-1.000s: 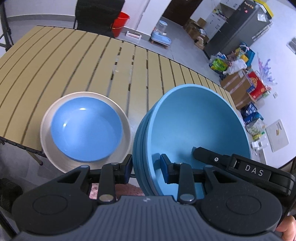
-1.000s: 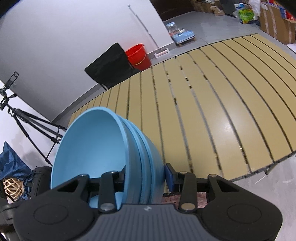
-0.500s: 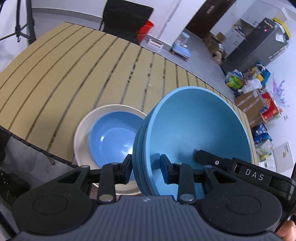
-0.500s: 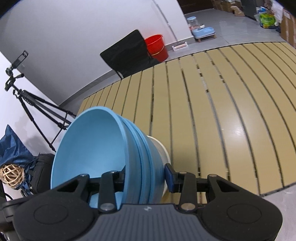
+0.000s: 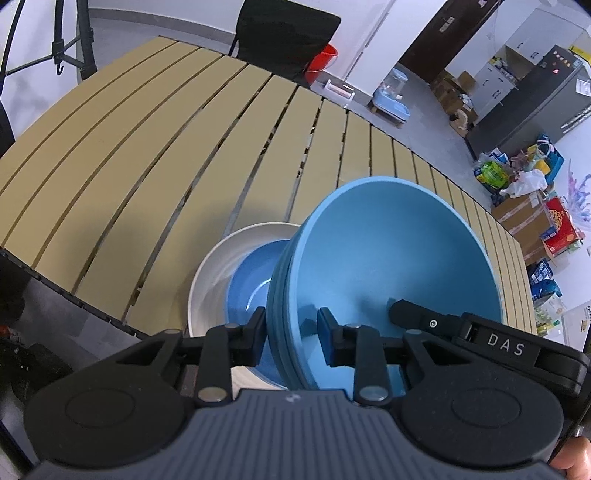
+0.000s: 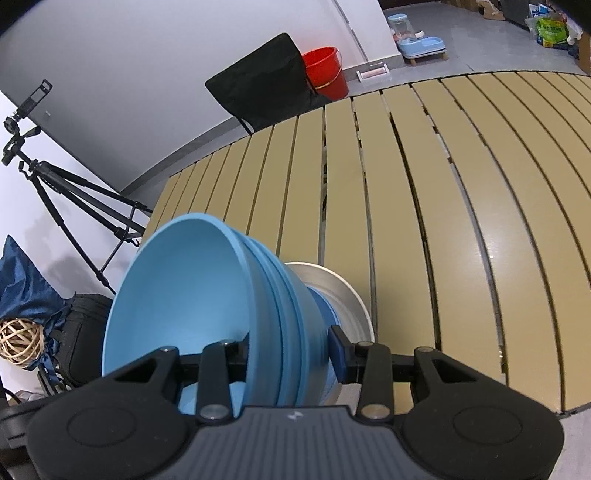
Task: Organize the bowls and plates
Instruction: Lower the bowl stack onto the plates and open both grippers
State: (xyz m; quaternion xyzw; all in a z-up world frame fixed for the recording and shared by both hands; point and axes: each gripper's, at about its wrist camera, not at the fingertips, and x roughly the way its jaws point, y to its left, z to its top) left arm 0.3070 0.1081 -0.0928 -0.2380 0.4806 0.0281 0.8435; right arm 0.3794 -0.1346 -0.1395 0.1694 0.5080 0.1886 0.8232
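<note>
Stack of nested light-blue bowls (image 5: 388,258) held tilted over near edge of slatted tan table (image 5: 184,129), lower centre of both frames. Left gripper (image 5: 291,328) clamped across stack's rim at one side: left pad outside wall, right pad inside the top bowl; jaws closing slightly, rim between them. Right gripper (image 6: 288,349) clamped on opposite rim: left pad inside bowl, right pad on outer wall, all nested rims pinched. Same stack in right wrist view (image 6: 184,291), opening facing left of frame. Right gripper's finger also visible in left wrist view, lower right, black with "DAS" lettering, tip inside the bowl.

Under the stack: white plate (image 5: 221,258) with darker blue plate (image 5: 251,288) on it, sitting on table near its front edge. In left wrist view plates partly covered by stack, just left of it. In right wrist view white plate (image 6: 343,291) peeks out right of stack, blue plate's edge (image 6: 325,310) between. Cannot tell whether stack's base touches blue plate.

Background, left wrist view: black chair (image 5: 284,33) top centre behind table, red bucket (image 5: 321,62) beside it, tripod legs (image 5: 70,48) upper left, boxes and clutter at right. Fingertip of person's hand (image 5: 572,458) at lower right corner.
</note>
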